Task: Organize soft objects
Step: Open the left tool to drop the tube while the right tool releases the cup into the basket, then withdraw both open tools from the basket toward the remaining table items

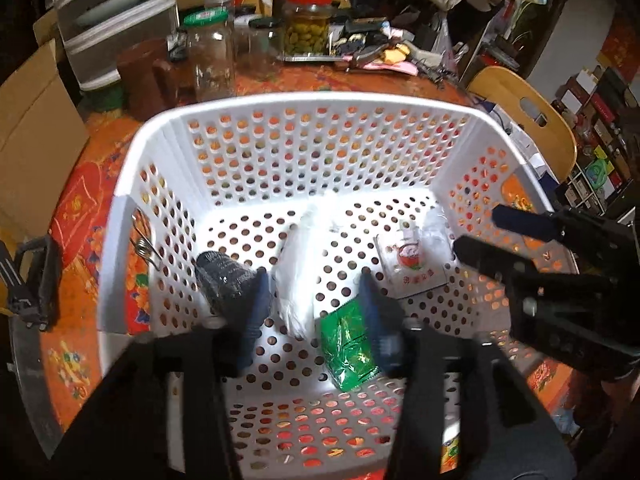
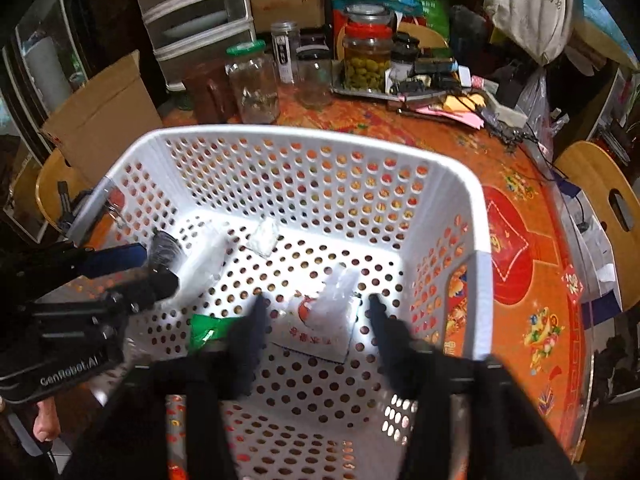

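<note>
Green packet half hidden behind left gripper finger.

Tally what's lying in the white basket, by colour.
Inside the white basket:
White or clear: 4 (plastic bag, printed packet, clear bag, small clear packet)
Green: 1 (green packet)
Dark: 1 (dark roll)
Total: 6

Green packet, white bags, printed pouch and dark roll lie in the white basket.
</note>
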Tool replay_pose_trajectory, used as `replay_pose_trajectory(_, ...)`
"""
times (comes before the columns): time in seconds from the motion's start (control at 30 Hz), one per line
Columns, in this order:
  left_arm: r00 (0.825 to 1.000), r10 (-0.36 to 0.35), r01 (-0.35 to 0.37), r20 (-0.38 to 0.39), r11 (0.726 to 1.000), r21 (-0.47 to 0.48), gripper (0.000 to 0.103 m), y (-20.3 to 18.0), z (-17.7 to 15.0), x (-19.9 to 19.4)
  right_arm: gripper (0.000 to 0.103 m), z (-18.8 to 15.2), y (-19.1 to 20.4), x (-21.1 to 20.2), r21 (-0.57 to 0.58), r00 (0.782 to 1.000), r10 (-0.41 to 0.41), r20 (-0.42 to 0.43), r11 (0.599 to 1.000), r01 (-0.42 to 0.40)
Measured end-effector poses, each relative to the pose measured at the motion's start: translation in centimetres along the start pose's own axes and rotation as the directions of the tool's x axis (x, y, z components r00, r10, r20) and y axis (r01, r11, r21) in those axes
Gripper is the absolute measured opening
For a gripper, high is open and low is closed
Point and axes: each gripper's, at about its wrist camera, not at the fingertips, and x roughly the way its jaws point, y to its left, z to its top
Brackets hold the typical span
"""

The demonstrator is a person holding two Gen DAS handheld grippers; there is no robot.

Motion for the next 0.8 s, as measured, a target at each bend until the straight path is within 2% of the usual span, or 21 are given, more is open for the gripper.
replay_pose_trajectory(0.17,0.998,-0.004,0.003,0.064,1.000,0.012,0.059,-0.1,-0.2,-2.5,0.067,-0.4,0.0,-1.5,0.000,0.999,0.011,0.041,1.000,-0.011)
replay_pose_trajectory(0.23,0.995,-0.008,0.007,0.098,1.000,0.014,0.074,0.0,-0.4,-3.9,0.067,-0.7,-0.2,-2.5,-0.002,0.998,0.018,0.061,1.000,-0.018)
replay_pose_trajectory(0.3,0.991,-0.004,0.002,0.136,1.000,0.016,0.082,0.1,-0.7,-5.3,0.069,-1.2,-0.4,-3.6,0.005,0.996,0.031,0.086,0.999,-0.032)
replay_pose_trajectory(0.33,0.987,-0.002,-0.002,0.161,1.000,0.019,0.087,0.2,-1.1,-6.4,0.074,-1.6,-0.6,-4.3,0.010,0.994,0.040,0.102,0.999,-0.041)
replay_pose_trajectory(0.4,0.982,-0.010,0.004,0.191,0.999,0.032,0.095,0.3,-1.7,-7.9,0.091,-2.3,-0.8,-5.6,0.014,0.990,0.051,0.134,0.998,-0.053)
replay_pose_trajectory(0.43,0.977,-0.013,0.004,0.211,0.999,0.041,0.099,0.3,-2.3,-8.9,0.092,-2.8,-0.9,-6.3,0.012,0.986,0.056,0.155,0.998,-0.058)
replay_pose_trajectory(0.5,0.970,-0.007,-0.006,0.243,0.999,0.054,0.103,0.1,-3.4,-10.3,0.096,-3.6,-1.0,-7.6,0.012,0.979,0.070,0.194,0.997,-0.074)
replay_pose_trajectory(0.67,0.945,-0.026,-0.005,0.327,0.996,0.092,0.103,-0.7,-7.1,-14.3,0.101,-6.3,-0.8,-10.4,0.007,0.961,0.081,0.266,0.996,-0.086)
replay_pose_trajectory(0.8,0.914,-0.006,-0.034,0.406,0.995,0.092,0.103,-1.2,-10.7,-17.7,0.101,-8.9,-0.2,-12.7,0.002,0.943,0.093,0.320,0.995,-0.099)
